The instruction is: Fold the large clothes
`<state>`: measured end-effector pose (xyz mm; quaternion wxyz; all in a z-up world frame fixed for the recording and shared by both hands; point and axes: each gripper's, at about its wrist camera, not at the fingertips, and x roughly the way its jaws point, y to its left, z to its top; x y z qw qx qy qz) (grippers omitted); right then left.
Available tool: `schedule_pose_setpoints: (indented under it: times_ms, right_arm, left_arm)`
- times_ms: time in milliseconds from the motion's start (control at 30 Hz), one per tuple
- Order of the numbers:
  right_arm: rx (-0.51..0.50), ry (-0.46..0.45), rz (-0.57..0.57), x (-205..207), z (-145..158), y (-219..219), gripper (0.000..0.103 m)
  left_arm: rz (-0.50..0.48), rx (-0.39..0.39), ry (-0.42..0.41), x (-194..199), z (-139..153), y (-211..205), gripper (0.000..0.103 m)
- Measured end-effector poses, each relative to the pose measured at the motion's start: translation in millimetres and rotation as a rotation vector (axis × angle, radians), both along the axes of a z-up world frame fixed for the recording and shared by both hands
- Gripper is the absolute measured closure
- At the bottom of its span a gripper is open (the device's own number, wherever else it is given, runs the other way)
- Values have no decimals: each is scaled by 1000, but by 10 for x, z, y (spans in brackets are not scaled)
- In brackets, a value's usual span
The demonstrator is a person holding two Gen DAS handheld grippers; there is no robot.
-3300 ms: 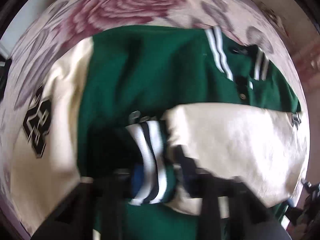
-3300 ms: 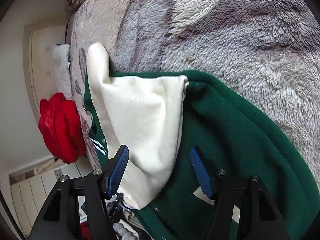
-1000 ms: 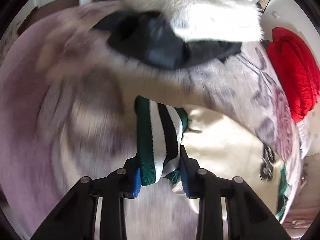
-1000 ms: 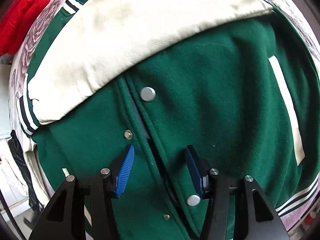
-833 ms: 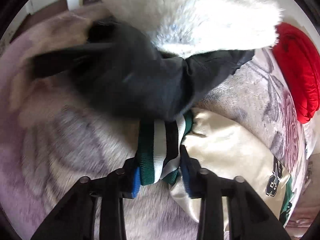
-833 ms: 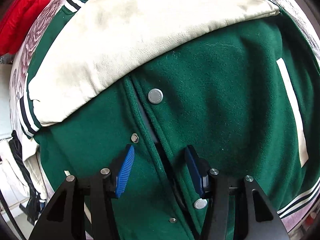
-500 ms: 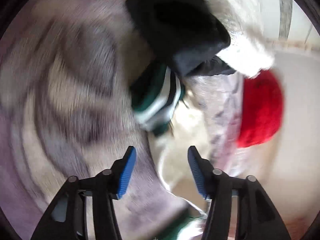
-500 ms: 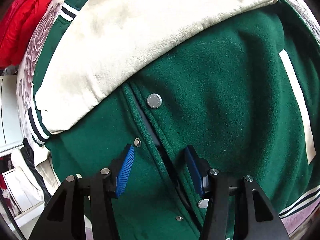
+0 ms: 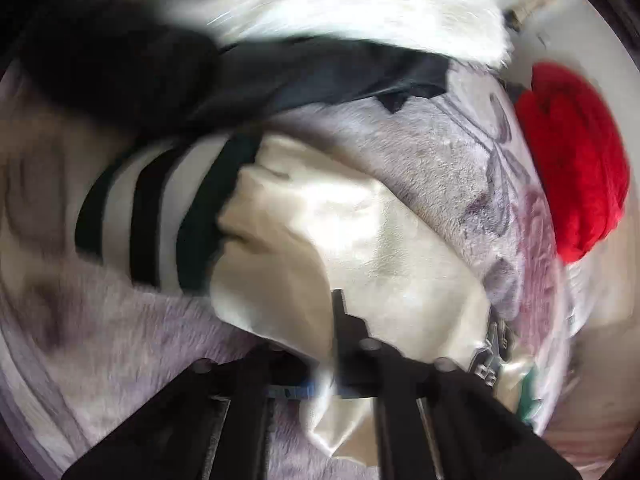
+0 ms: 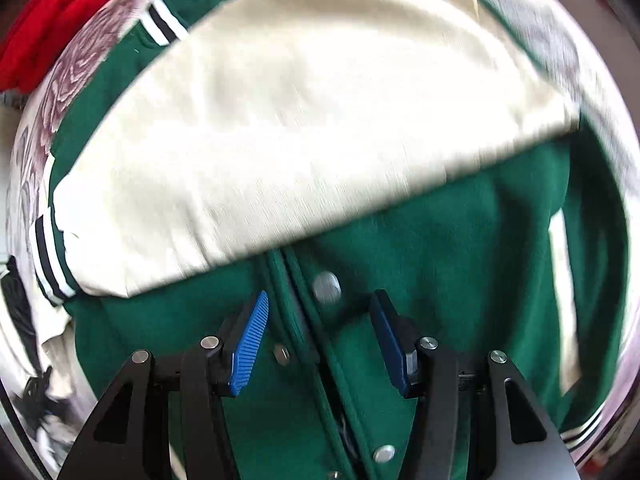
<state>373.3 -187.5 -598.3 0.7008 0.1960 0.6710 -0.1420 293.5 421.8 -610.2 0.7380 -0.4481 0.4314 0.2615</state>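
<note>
Right tongs [image 10: 318, 340] are hanging spread wide over the jacket [image 10: 440, 272], straddling the snap placket without gripping anything, 1 silver snap [image 10: 327, 286] sitting just ahead between the blue pads [image 10: 250, 344]. Left tongs [image 9: 308, 390] are looking pressed together with cream sleeve [image 9: 360, 248] cloth bunching right at them, so I'm guessing they're pinching the sleeve, but it's blurry and the pads are mostly hidden.

Handling-wise, I'm thinking this varsity jacket is going to be heavy and floppy: thick green wool-like body, smooth cream sleeves that could be slipping out of a light pinch. I'd be grabbing at the ribbed striped cuff [image 9: 160, 216] or the hem band, where it's thick and grippy, not mid-sleeve.

Looks: dark green body with snaps down the front, cream sleeves, green, white and black striped ribbing, and a dark patch on the sleeve. It's lying spread on a fuzzy grey-lilac floral bed blanket [image 9: 460, 152], 1 sleeve already crossing the chest in the right view.

Farther back, a black garment [image 9: 240, 76], something white and fluffy [image 9: 340, 4] on top of it, and a red bundle [image 9: 576, 176] off to the side.
</note>
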Motion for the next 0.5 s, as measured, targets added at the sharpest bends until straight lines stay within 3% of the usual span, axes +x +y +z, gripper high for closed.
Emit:
schedule_pose_setpoints:
  times_ms: [67,133,200,267,433,500]
  right_arm:
    - [-75,-18,34,146,69,55,44]
    - [-196,-49,84,304,166,125,20]
    - [-330,-71,159,449,225,237,13]
    - [-411,-65,228,594,218,315,13]
    - [-360,-72,249,740,214,221,13]
    - [-311,-77,223,714,249,95,13]
  left_arm:
    - [-9,81,2,152,200,-1,100]
    - [-24,169,-8,294,421,-34,100]
    - [-57,251,-31,451,684,-104,100]
    - [-101,343,-58,634,974,-244,100]
    - [-283,543,-170,1164,1735,-918,101]
    - [-363,581,-225,1350,1983,-1275,101]
